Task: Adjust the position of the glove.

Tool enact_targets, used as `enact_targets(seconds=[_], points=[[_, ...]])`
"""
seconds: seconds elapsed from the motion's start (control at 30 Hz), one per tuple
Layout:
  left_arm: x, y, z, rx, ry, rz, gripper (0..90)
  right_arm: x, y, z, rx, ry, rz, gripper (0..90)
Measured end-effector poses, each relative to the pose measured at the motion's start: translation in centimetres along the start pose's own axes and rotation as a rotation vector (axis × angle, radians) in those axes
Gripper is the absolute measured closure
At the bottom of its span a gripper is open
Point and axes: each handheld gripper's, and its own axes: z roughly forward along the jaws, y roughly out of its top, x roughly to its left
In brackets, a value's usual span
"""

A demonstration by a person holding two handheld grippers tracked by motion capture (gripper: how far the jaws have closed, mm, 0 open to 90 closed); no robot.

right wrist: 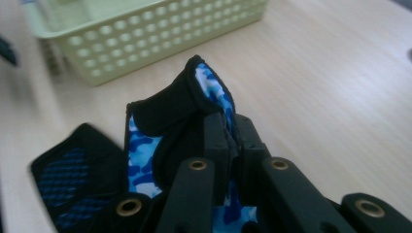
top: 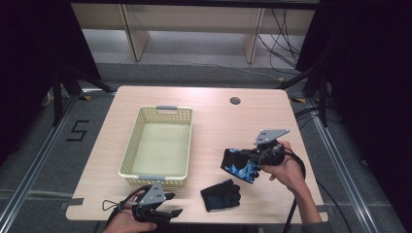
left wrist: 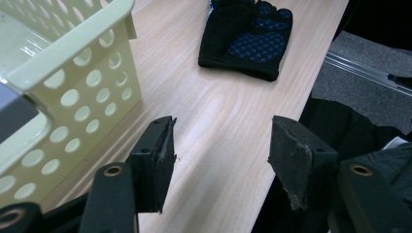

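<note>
Right gripper (top: 253,161) pinches a camo glove (top: 238,165) by a thin fold; it could slip free. Left gripper (top: 167,204) waits half-open, empty, beside the basket (top: 127,155).

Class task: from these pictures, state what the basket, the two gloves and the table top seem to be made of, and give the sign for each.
Basket: pale yellow moulded plastic, likely; slight sheen, even rows of round holes.
Camouflage glove, pinched in the right gripper: soft fabric; it folds limply, printed blue pattern.
Black glove: knit fabric; blue grip dots, perhaps rubbery.
Table top: light wood-grain, matt; wood or laminate, cannot tell.
</note>
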Motion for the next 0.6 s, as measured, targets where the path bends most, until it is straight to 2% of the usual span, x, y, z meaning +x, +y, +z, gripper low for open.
enact_targets(seconds=[0.03, 0.07, 0.13, 0.17, 0.2, 0.23, 0.27, 0.33, 0.37, 0.4, 0.43, 0.47, 0.5, 0.53, 0.57, 0.6], points=[[0.1, 0.1, 0.0, 0.001, -0.003, 0.03, 41.5, 0.4, -0.1, 0.2, -0.004, 0.019, -0.023, 87.2], [0.1, 0.1, 0.0, 0.001, -0.003, 0.024, 41.3, 1.1, -0.2, 0.4, 0.005, 0.05, -0.022, 87.2], [0.0, 0.0, 0.1, 0.01, 0.0, 0.032, 41.0, 1.8, -0.3, 0.9, 0.017, 0.077, -0.062, 87.2], [-0.1, 0.0, 0.2, 0.008, 0.0, 0.007, 40.8, 2.4, -0.4, 1.2, 0.028, 0.101, -0.078, 87.2], [-0.2, 0.0, 0.2, 0.001, -0.009, -0.001, 40.8, 2.7, -0.5, 1.4, 0.036, 0.118, -0.081, 87.2], [-0.1, 0.0, 0.2, 0.005, -0.007, 0.027, 40.8, 3.1, -0.5, 1.8, 0.029, 0.144, -0.102, 87.2], [-0.2, 0.0, 0.3, 0.006, -0.008, 0.007, 40.4, 3.9, -0.6, 2.3, 0.038, 0.192, -0.116, 87.2], [-0.2, 0.1, 0.3, 0.009, -0.008, 0.01, 40.3, 4.1, -0.6, 2.5, 0.046, 0.202, -0.122, 87.2], [-0.2, 0.1, 0.3, 0.01, -0.014, 0.005, 40.0, 4.4, -0.6, 2.9, 0.054, 0.23, -0.149, 87.1], [-0.2, 0.1, 0.3, 0.015, -0.001, 0.021, 40.0, 4.5, -0.6, 3.2, 0.051, 0.241, -0.169, 87.1], [-0.2, 0.1, 0.3, 0.007, -0.015, 0.028, 39.9, 4.8, -0.6, 3.4, 0.062, 0.249, -0.162, 87.1], [-0.3, 0.1, 0.4, 0.013, -0.02, 0.027, 39.1, 5.1, -0.7, 3.9, 0.078, 0.277, -0.17, 87.1], [-0.3, 0.1, 0.4, 0.013, -0.02, 0.027, 37.2, 5.1, -0.7, 3.9, 0.078, 0.277, -0.17, 87.1], [-0.5, 0.1, 0.5, 0.019, -0.017, 0.005, 35.3, 5.2, -0.8, 4.6, 0.086, 0.305, -0.192, 87.1], [-0.5, 0.1, 0.5, 0.019, -0.017, 0.005, 35.2, 5.2, -0.8, 4.6, 0.086, 0.305, -0.192, 87.1], [-0.4, 0.1, 0.5, 0.019, -0.022, 0.024, 34.9, 5.2, -0.8, 4.9, 0.103, 0.315, -0.195, 87.1]])
